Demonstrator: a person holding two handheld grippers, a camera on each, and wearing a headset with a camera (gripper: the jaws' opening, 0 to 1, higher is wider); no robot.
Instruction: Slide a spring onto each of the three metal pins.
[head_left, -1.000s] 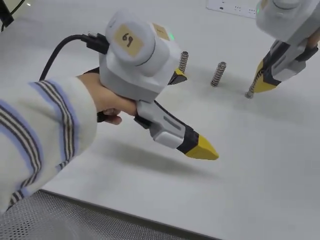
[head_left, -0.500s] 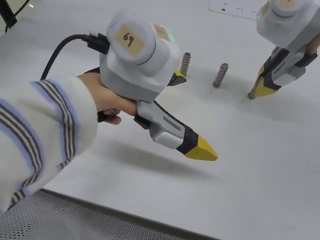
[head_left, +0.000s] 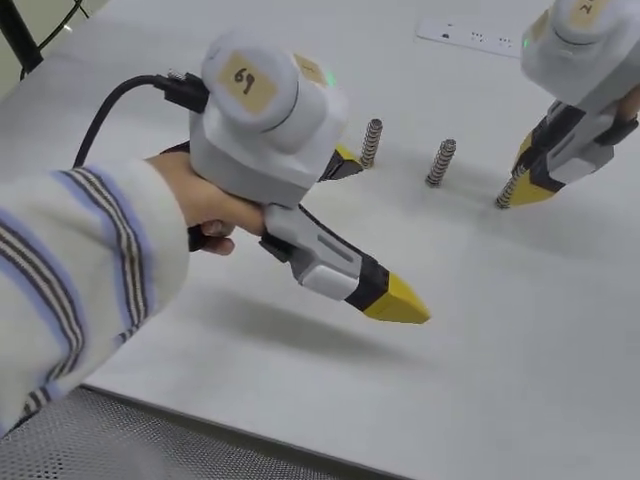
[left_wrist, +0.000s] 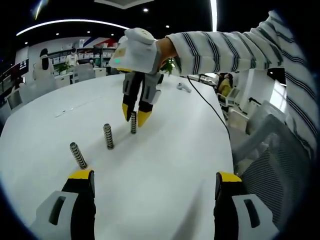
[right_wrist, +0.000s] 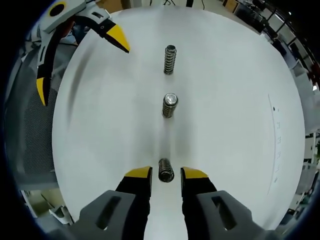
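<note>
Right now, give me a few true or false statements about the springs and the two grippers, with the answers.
1. Three springs stand in a row on the table: the end spring, the middle spring and the far spring. True.
2. The left gripper holds a spring. False: its jaws stand wide apart with nothing between them.
3. The right gripper has one jaw on each side of the end spring. True.
4. The middle spring lies flat on the table. False: it stands upright like the other two.
</note>
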